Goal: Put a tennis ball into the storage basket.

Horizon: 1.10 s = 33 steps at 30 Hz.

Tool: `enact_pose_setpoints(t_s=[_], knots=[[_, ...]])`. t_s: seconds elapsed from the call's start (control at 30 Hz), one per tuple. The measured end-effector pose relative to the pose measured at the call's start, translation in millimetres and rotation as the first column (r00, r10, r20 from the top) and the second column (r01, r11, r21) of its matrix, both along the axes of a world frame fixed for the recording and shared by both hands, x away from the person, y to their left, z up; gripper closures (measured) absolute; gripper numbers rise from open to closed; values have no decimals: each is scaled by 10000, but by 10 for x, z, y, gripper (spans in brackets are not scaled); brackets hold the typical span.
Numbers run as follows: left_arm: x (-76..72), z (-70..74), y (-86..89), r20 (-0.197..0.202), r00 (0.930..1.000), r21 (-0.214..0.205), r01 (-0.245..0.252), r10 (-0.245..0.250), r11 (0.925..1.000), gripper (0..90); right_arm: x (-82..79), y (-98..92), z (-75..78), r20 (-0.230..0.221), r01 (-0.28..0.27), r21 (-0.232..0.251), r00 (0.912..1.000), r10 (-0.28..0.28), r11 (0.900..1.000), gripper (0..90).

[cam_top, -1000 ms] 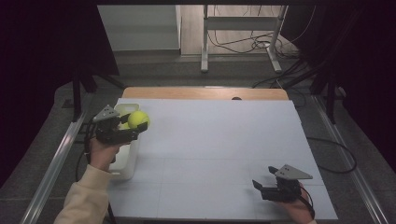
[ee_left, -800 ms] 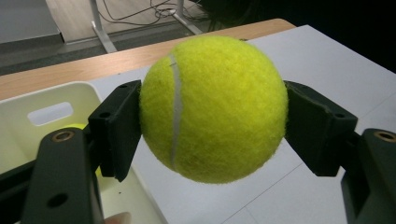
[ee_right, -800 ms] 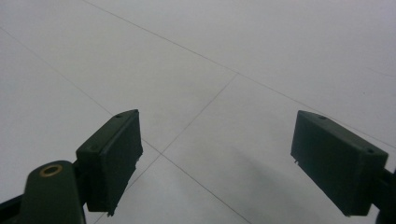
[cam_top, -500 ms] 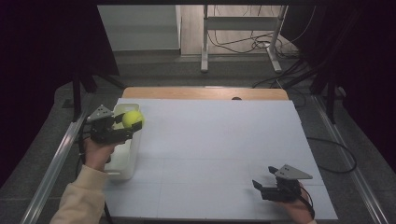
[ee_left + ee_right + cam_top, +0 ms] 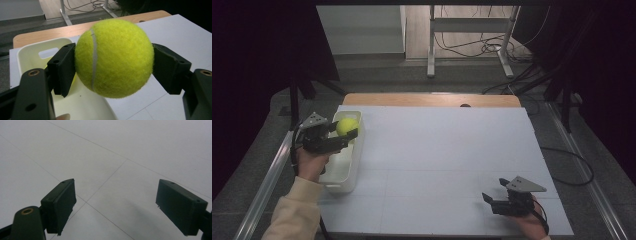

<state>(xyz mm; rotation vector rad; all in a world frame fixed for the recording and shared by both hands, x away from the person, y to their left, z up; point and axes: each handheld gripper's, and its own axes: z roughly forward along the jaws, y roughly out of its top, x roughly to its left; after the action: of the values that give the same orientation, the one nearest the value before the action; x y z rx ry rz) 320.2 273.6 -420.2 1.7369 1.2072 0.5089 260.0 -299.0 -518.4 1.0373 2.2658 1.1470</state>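
Observation:
A yellow tennis ball (image 5: 346, 125) (image 5: 113, 58) is clamped between the black jaws of my left gripper (image 5: 345, 131) (image 5: 113, 67), held above the far half of a cream plastic bin (image 5: 343, 170) (image 5: 30, 53) at the table's left edge. The pads press on both sides of the ball. Near the front right corner of the white table top (image 5: 447, 150) my right gripper (image 5: 491, 198) (image 5: 116, 206) rests low in a hand, open, with bare table between its jaws.
The bin lies lengthwise along the left edge. A strip of wooden desk (image 5: 427, 99) shows past the white sheet's far edge. Beyond it stand a metal table leg frame (image 5: 469, 30) and loose cables on the floor.
My left gripper has carried the ball leftward, from over the sheet's edge to above the bin. The right gripper has stayed where it was.

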Motion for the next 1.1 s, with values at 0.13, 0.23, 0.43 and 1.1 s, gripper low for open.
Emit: enact_pose_setpoints(t_s=[0.13, 0.23, 0.43, 1.1], knots=[[13, -10, 38, -65, 9999, 49, -124, 125, 9999, 255, 1, 4, -3, -1, -1, 4, 10000, 1, 10000, 166], [27, -21, 71, -146, 9996, 119, -219, 221, 9997, 255, 1, 6, -3, -5, -7, 2, 10000, 7, 10000, 166], [56, -33, 122, -284, 9989, 215, -378, 384, 9991, 255, 3, 5, -3, -17, -1, -6, 10000, 1, 10000, 166], [219, -121, 201, -1001, 9925, 682, -641, 708, 9956, 255, 6, 4, -7, -29, -20, -26, 10000, 20, 10000, 166]])
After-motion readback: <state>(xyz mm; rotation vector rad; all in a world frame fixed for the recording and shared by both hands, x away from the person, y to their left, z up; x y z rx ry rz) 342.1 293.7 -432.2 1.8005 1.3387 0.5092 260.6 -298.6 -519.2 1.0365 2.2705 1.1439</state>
